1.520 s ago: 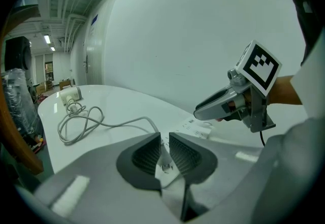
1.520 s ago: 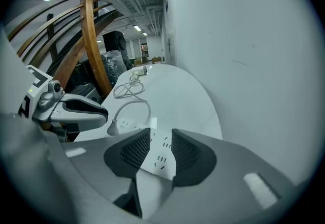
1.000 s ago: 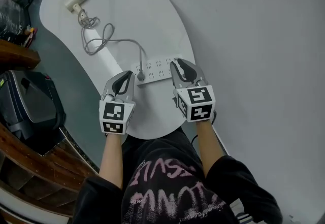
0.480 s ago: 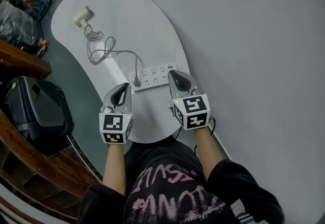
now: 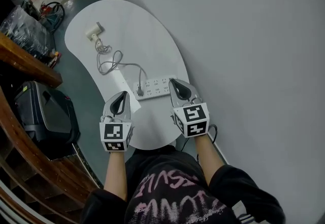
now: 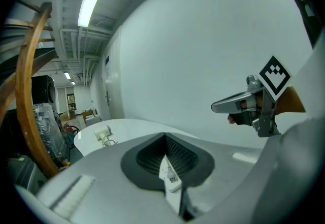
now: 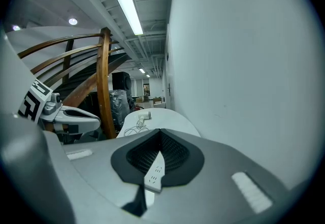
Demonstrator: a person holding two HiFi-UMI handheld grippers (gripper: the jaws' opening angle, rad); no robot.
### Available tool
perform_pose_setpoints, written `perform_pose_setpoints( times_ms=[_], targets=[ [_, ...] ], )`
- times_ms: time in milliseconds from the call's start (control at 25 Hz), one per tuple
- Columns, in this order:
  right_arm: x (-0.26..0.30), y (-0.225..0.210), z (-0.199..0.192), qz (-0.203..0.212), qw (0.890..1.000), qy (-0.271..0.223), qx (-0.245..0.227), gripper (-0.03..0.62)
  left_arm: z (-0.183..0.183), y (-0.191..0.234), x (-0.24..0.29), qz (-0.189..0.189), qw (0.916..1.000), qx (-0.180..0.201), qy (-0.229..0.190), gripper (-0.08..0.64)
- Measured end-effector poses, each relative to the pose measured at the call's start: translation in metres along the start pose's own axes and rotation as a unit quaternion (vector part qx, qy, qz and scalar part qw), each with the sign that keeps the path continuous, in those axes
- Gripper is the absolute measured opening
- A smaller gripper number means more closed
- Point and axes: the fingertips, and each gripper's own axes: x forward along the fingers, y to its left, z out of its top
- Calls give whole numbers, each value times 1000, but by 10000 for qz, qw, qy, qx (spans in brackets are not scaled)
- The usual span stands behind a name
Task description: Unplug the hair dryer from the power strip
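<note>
A white hair dryer (image 5: 94, 30) lies at the far end of the white curved table (image 5: 147, 30). Its grey cord (image 5: 116, 63) runs in loops to a plug (image 5: 138, 91) seated in the left end of the white power strip (image 5: 155, 87). My left gripper (image 5: 123, 96) is shut and empty, hovering just short of the plug on the near left. My right gripper (image 5: 175, 84) is shut and empty, with its tip over the strip's right end. A sliver of the strip (image 6: 170, 180) shows past the left jaws, and another sliver of the strip (image 7: 155, 172) past the right jaws.
A grey wall (image 5: 254, 40) runs close along the table's right side. Left of the table stand a black machine (image 5: 45, 114) and curved wooden rails (image 5: 25, 55). Bags and cables (image 5: 48, 12) lie on the floor at the far left.
The head view has shifted, so the table sits further right and lower. Both grippers have drawn back a little toward the person; the left tip is now farther from the plug.
</note>
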Motion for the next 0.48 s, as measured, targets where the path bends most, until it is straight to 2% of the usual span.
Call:
perform_pose_setpoints(
  times_ms=[480],
  targets=[
    [-25,-2,31,167,9984,-479,-264,9,46,4,-29,528,9967,198,-577,9]
  ],
)
